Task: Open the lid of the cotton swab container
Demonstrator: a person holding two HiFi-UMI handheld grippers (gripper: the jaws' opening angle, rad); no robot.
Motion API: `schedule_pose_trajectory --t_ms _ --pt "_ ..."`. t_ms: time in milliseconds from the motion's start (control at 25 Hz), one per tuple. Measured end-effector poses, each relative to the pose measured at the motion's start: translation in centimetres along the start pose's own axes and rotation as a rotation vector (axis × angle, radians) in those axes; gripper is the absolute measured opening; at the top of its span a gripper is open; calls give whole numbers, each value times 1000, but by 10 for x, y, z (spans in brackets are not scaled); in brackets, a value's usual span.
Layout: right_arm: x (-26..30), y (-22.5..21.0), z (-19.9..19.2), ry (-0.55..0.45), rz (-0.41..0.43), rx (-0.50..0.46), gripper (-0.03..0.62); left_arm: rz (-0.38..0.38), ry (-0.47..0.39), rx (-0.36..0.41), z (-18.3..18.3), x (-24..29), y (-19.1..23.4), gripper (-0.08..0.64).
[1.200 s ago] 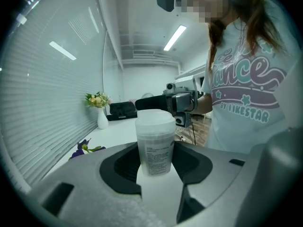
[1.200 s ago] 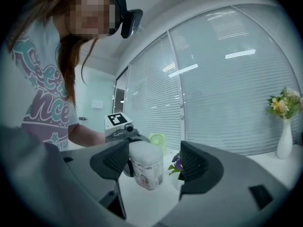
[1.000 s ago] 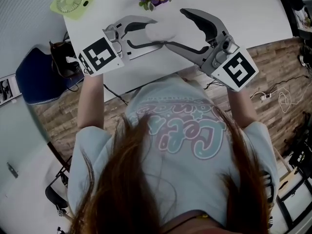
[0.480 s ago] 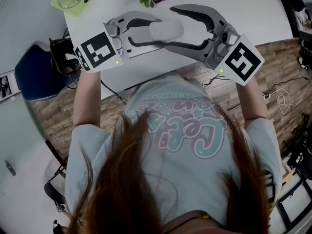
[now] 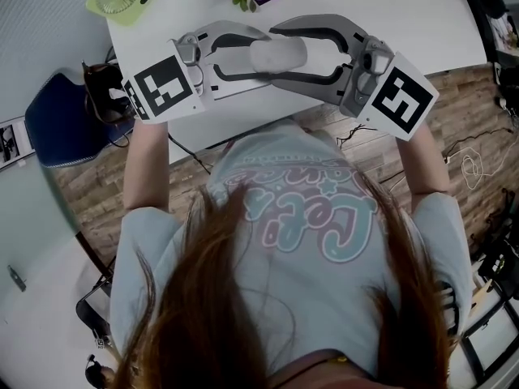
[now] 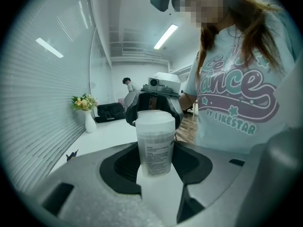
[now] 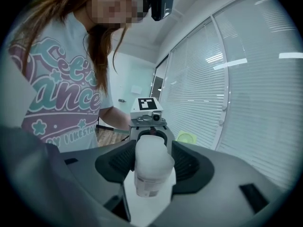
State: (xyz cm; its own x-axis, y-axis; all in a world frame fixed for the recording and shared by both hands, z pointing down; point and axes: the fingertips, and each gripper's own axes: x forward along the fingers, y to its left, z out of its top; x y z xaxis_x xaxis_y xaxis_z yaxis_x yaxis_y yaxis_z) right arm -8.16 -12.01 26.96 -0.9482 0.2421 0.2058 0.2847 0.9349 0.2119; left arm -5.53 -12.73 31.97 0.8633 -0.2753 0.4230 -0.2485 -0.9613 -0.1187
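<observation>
The white worktop (image 5: 422,23) stretches ahead of the person in a pale printed T-shirt (image 5: 308,209); over its near edge the grey left tool (image 5: 253,53) and grey right tool (image 5: 285,53) face each other; the left clamps one end of the frosted cylindrical plastic cotton swab container (image 5: 276,53), lid on; the right's jaws, which have just been closing, press on its other end.

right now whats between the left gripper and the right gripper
Head view: the cotton swab container; left gripper grips it, right gripper has just been closing its jaws round it.
</observation>
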Motion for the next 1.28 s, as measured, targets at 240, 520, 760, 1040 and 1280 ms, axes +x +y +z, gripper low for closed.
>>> schedule_pose_trajectory --t_ms 240,520,760,1040,1280 --pt "2 7 5 -10 66 1 229 -20 -4 4 3 0 -4 190" --pt "4 11 2 13 108 28 221 -16 15 17 2 2 -7 190" --pt "3 9 0 50 112 56 221 3 -1 25 2 5 -5 190" --pt "3 7 -5 58 117 85 219 7 -11 29 -1 8 -3 190" --pt "2 4 -3 54 132 135 215 11 -16 32 -1 8 -1 190"
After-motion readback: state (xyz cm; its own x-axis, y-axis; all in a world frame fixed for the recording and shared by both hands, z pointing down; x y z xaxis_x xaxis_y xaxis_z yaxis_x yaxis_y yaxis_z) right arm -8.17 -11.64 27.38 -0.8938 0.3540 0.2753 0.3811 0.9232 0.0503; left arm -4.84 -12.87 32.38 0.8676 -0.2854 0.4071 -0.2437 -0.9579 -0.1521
